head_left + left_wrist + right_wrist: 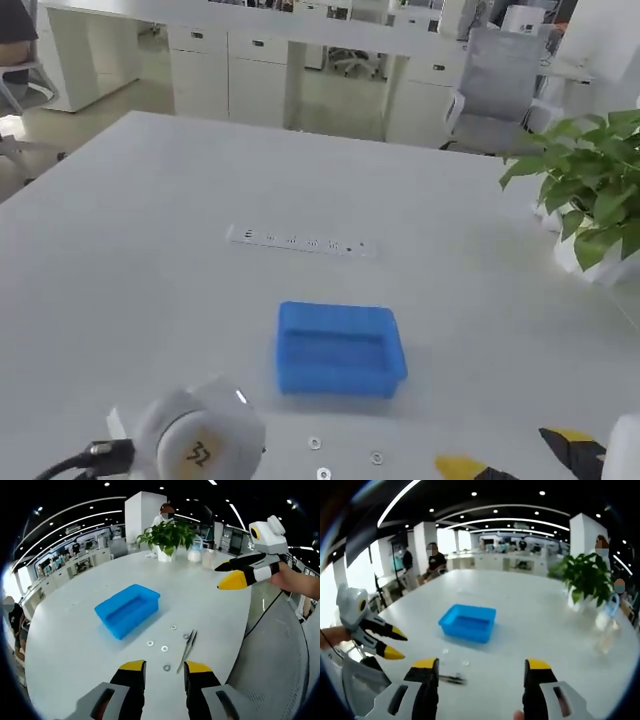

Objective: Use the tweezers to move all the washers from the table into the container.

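**Washers [164, 648] and tweezers [189, 650] lying on the table [75, 645]**

The washers, seemingly five, lay loose beside the tweezers, near the blue container [127, 610]. The left gripper [164, 666] hovered above them, jaws slightly parted. The right gripper [482, 665] gaped wide. Both were empty.

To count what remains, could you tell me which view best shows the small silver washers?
The left gripper view: several small silver metal washers lie sharp on the white table. The head view catches three near its bottom edge; the right gripper view, faint specks.

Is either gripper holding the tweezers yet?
No, the tweezers lie on the table beside the washers, and the left gripper and right gripper are open.
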Available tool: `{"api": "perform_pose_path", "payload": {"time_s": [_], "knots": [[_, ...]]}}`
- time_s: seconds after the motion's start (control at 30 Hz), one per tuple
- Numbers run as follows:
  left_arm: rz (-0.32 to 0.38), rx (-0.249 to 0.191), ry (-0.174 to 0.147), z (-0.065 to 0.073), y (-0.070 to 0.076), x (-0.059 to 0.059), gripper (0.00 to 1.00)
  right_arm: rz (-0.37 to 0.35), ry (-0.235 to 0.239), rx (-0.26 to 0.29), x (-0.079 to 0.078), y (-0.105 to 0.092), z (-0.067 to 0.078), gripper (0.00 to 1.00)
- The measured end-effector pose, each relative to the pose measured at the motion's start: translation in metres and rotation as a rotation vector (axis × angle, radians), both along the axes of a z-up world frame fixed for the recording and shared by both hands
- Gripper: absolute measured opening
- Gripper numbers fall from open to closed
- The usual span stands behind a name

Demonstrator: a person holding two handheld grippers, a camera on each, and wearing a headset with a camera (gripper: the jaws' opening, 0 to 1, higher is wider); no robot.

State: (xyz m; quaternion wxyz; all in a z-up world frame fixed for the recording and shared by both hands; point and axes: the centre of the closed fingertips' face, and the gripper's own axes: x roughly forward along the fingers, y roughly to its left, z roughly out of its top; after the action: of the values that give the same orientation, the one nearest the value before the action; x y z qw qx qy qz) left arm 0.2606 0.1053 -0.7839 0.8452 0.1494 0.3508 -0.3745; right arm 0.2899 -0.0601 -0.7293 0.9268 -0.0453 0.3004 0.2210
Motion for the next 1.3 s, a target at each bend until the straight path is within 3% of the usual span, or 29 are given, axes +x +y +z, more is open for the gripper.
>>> {"api": "perform_pose_path", "payload": {"time_s": [0.03,0.17,0.4,0.47,0.7,0.87,0.97,1.03,1.17,1.3], "knots": [[-0.024,0.014,0.015,-0.007,-0.004,-0.001,0.27,0.003,0.003,-0.002,0.000,0.000,-0.001,0.64],[-0.075,0.051,0.022,-0.027,-0.015,-0.001,0.21,0.010,0.014,-0.003,0.000,0.001,-0.005,0.61],[-0.152,0.067,0.059,-0.048,-0.031,-0.004,0.13,0.004,0.040,0.001,-0.001,-0.001,-0.014,0.59],[-0.156,0.069,0.088,-0.055,-0.033,-0.004,0.11,0.005,0.045,-0.003,-0.002,-0.001,-0.016,0.58],[-0.210,0.134,0.116,-0.077,-0.031,-0.008,0.05,0.002,0.054,0.004,-0.003,-0.003,-0.016,0.57],[-0.239,0.158,0.104,-0.079,-0.033,-0.010,0.03,0.000,0.055,0.005,-0.005,-0.005,-0.015,0.55],[-0.292,0.184,0.064,-0.078,-0.035,-0.009,0.00,0.006,0.054,0.001,-0.006,-0.003,-0.013,0.54],[-0.325,0.172,0.051,-0.077,-0.039,-0.012,0.00,0.013,0.052,-0.002,-0.007,-0.001,-0.011,0.52],[-0.344,0.162,0.065,-0.077,-0.043,-0.015,0.00,0.023,0.041,-0.002,-0.009,0.003,-0.007,0.51],[-0.381,0.153,0.040,-0.070,-0.046,-0.022,0.00,0.035,0.050,0.010,-0.013,0.007,-0.008,0.47]]}}
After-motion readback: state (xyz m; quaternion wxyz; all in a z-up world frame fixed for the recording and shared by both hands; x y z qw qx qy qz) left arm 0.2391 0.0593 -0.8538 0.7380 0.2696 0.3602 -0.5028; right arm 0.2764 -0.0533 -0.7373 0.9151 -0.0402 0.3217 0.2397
